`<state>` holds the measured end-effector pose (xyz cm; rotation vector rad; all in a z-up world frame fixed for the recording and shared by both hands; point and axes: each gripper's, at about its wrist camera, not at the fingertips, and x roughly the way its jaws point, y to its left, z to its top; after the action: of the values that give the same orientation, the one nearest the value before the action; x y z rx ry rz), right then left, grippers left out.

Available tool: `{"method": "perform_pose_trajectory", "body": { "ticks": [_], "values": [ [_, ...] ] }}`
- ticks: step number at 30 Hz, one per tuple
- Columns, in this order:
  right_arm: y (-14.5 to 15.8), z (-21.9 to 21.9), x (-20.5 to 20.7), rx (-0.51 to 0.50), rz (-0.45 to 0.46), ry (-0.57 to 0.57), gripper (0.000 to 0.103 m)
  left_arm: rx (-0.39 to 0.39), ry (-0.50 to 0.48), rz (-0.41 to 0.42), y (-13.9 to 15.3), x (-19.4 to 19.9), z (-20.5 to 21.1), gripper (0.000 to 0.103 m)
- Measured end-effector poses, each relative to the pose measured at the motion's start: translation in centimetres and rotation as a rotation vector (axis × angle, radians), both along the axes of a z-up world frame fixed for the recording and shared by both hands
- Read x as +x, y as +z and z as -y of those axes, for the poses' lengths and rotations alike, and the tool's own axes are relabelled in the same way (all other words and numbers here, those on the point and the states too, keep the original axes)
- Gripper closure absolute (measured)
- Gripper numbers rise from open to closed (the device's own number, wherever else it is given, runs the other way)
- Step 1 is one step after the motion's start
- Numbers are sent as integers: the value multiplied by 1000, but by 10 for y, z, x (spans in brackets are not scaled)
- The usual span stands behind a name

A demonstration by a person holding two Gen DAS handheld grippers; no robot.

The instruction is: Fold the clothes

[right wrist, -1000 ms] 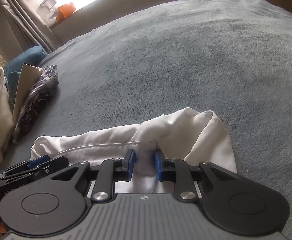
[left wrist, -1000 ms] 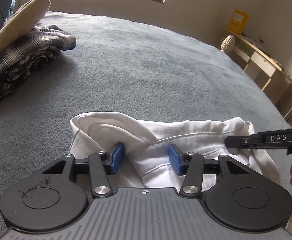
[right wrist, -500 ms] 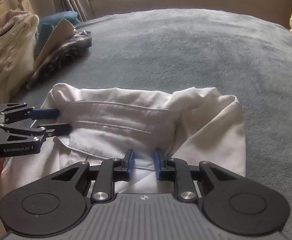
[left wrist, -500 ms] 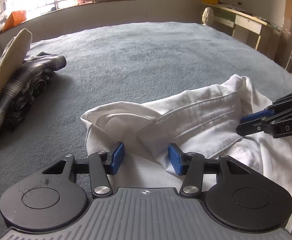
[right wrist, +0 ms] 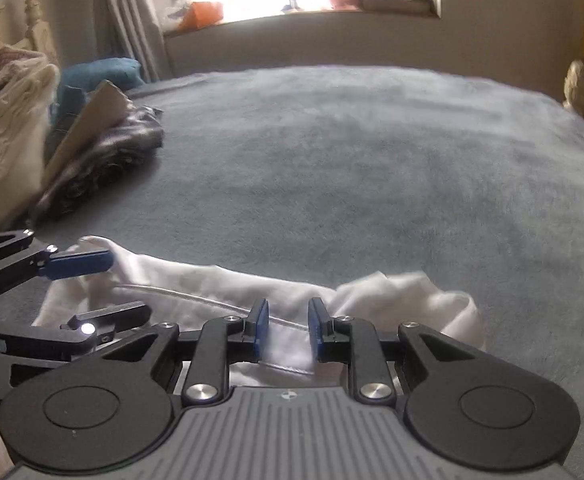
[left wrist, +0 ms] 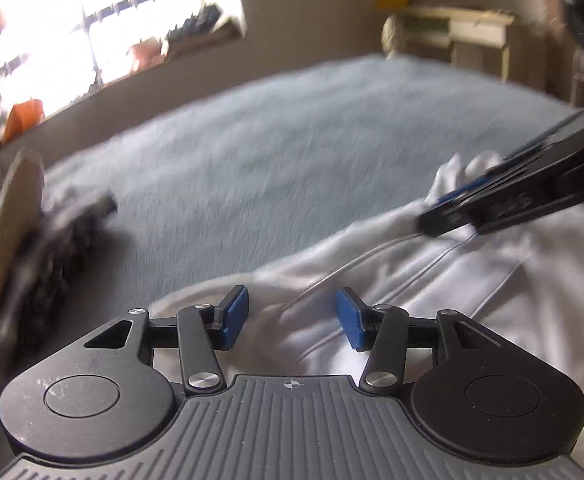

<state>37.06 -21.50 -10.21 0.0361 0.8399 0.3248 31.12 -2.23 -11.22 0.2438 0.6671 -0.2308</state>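
A white garment (left wrist: 471, 300) lies crumpled on the grey-blue bedspread (left wrist: 292, 152). My left gripper (left wrist: 292, 316) hovers over its left part with the blue pads well apart, and cloth shows between them without being pinched. From the right wrist view the left gripper (right wrist: 126, 284) comes in at the left edge, fingers spread around the garment (right wrist: 212, 292). My right gripper (right wrist: 288, 328) has its pads close together with a strip of the hem caught between them. In the blurred left wrist view the right gripper (left wrist: 431, 210) has bunched cloth at its tip. A seam runs between the two grippers.
A pile of clothes sits at the far left of the bed: a plaid shirt (right wrist: 104, 156), a cream knit (right wrist: 0, 140) and a teal piece (right wrist: 100, 74). A window ledge runs behind the bed. A desk (left wrist: 475, 36) and a bedpost (right wrist: 575, 84) stand on the right.
Both wrists have rolled and shifted sideways, so the room sits differently in each view. The garment's seam now stretches between the grippers. The left jaws stay as wide and the right jaws barely narrower.
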Motion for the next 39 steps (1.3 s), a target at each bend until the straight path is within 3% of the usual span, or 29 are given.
{"method": "perform_pose_trajectory", "body": {
  "ticks": [4, 8, 12, 16, 20, 25, 29, 32, 33, 36, 39],
  "values": [
    [-7, 17, 4, 93, -22, -42, 82, -79, 39, -24, -8, 4, -17, 50],
    [16, 33, 0, 165, 21, -59, 81, -70, 29, -21, -7, 5, -17, 50],
    [18, 46, 5, 133, 45, -91, 81, -73, 29, -18, -9, 4, -16, 48],
    [-10, 64, 20, 97, -41, -177, 82, -79, 28, -13, -10, 4, -16, 47],
    [-5, 105, 15, 359, -62, -321, 81, -88, 35, -20, -10, 4, -18, 45],
    [15, 113, 18, 456, -23, -317, 81, -88, 44, -14, -11, 4, -17, 44],
    [13, 94, 28, 390, -33, -254, 81, -93, 52, -8, -11, 2, -17, 43],
    [-9, 95, 36, 291, -100, -310, 84, -92, 53, -8, -11, 3, -17, 43],
    [-13, 103, 35, 330, -115, -341, 90, -90, 53, -10, -11, 3, -17, 42],
    [-11, 117, 29, 402, -140, -430, 88, -91, 54, -13, -11, 4, -18, 42],
    [15, 101, 17, 353, -106, -330, 87, -95, 57, -17, -10, 5, -19, 40]
  ]
}}
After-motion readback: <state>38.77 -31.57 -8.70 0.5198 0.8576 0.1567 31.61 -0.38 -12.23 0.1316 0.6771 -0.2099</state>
